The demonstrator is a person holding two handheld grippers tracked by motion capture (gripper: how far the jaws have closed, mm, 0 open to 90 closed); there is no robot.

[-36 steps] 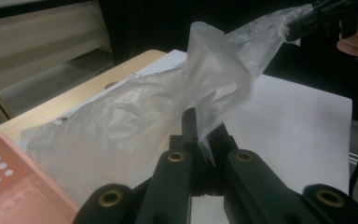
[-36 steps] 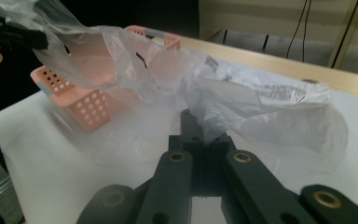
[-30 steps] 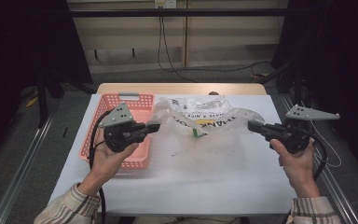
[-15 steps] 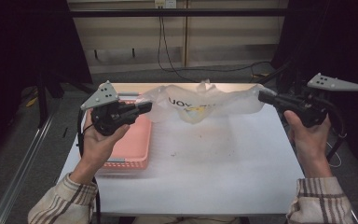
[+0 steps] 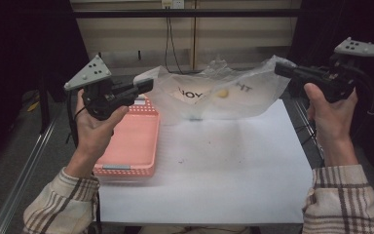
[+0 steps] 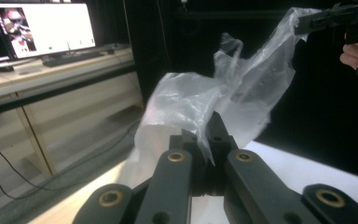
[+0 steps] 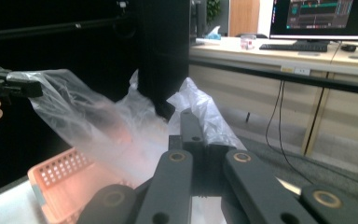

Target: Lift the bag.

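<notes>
Stretching a clear plastic bag (image 5: pixel 219 92) between two hand-held grippers, a person held it in the air above the far half of the white desk (image 5: pixel 214 170). Nearest the camera, plaid sleeves and both hands rose from the desk's 6 o'clock edge. The left gripper (image 5: pixel 143 87), at about 10 o'clock, had its jaws closed on one bunched end of the film; the right gripper (image 5: pixel 283 69), at about 2 o'clock, pinched the other end. The bag's long axis ran from 9 to 3 o'clock, its right end slightly higher, printed lettering facing the camera and a small yellowish item (image 5: pixel 221 92) sagging at mid-span. Done well, the hold called for even tension, both ends kept level and no jerk, since thin film could slip or tear at the pinch points. A pink basket (image 5: pixel 131 146) sat on the desk below the left hand.
</notes>
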